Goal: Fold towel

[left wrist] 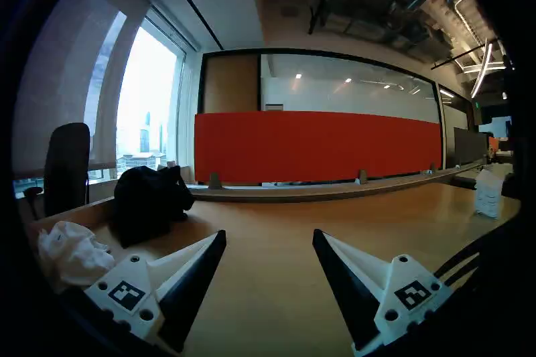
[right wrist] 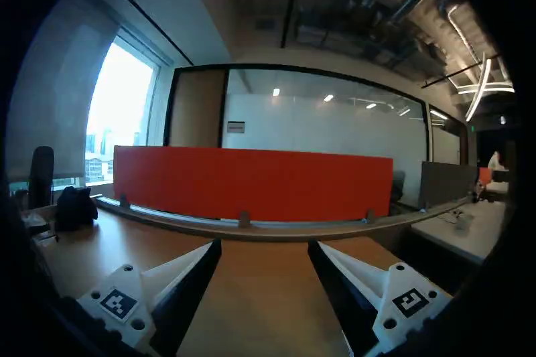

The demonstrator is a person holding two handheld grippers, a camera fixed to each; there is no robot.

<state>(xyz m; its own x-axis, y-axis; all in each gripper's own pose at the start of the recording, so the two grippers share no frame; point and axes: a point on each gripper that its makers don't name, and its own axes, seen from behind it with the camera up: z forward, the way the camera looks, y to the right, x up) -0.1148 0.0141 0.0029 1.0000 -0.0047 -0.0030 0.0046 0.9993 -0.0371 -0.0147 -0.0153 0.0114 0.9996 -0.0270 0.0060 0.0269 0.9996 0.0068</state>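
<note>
The left claw (left wrist: 268, 233) hangs spread wide over the desk (left wrist: 268, 303), with nothing between its fingers. The right claw (right wrist: 264, 243) is spread too, gripping nothing, with wood beneath it.

In the left gripper view the towel (left wrist: 70, 253), white and crumpled, lies on the desk at about 9 o'clock from the left claw. It is just beside the outer edge of the finger on that side and outside the jaws (whether it touches that finger I cannot tell). Just behind it, at 10 o'clock, sits a black bag (left wrist: 151, 203); what it holds is hidden. A black chair (left wrist: 67, 166) stands beyond the desk edge, farther out at 9 o'clock. At 3 o'clock, well apart from the claw, a white stack (left wrist: 489, 193) stands near the desk's edge. At 12 o'clock a red divider (left wrist: 315, 146) runs along the far edge.

In the right gripper view the bag is far off at 9 o'clock and the divider is at 12.
</note>
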